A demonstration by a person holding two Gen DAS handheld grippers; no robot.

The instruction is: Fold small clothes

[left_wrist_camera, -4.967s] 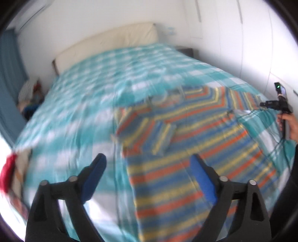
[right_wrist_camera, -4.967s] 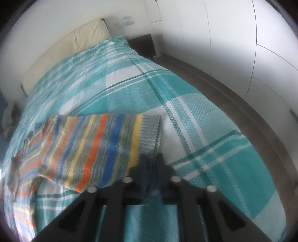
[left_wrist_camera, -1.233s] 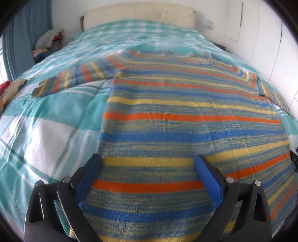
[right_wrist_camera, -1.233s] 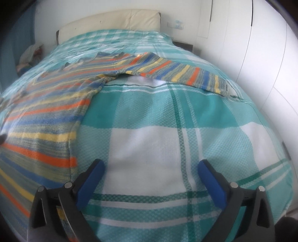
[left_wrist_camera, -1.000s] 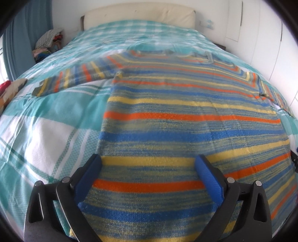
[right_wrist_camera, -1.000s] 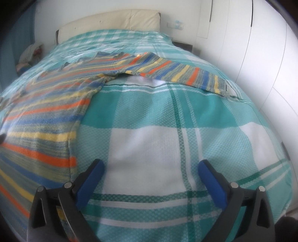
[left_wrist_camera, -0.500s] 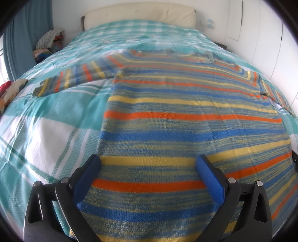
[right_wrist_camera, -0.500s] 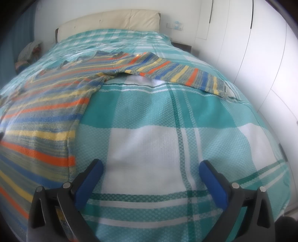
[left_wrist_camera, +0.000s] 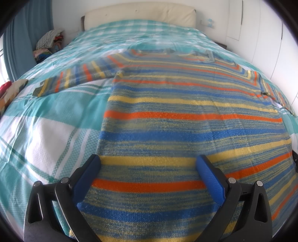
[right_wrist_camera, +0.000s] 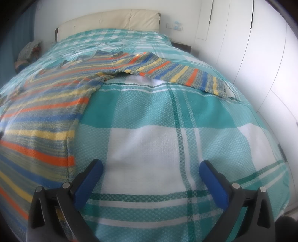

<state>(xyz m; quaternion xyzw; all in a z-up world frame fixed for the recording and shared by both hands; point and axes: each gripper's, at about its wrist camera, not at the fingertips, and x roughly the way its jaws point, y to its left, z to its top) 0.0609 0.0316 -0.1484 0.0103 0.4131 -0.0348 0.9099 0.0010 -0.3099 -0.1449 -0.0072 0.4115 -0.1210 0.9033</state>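
A striped knit sweater (left_wrist_camera: 186, 115) in blue, yellow and orange lies flat on the bed, both sleeves spread out sideways. My left gripper (left_wrist_camera: 148, 167) is open and empty, hovering over the sweater's lower hem area. In the right wrist view the sweater body (right_wrist_camera: 42, 111) lies at the left and its right sleeve (right_wrist_camera: 177, 74) stretches toward the bed's right edge. My right gripper (right_wrist_camera: 150, 171) is open and empty over bare bedspread, just right of the sweater's side edge.
The bed has a teal and white checked bedspread (right_wrist_camera: 177, 130) and a cream headboard (left_wrist_camera: 139, 14). A pile of clothes (left_wrist_camera: 49, 41) sits at the far left by a blue curtain. White wardrobe doors (right_wrist_camera: 260, 46) stand along the right.
Five seconds ago the right gripper was shut on the sleeve cuff and the left sleeve was folded in; now both sleeves lie spread and both grippers are open. Over the last second, barely any motion.
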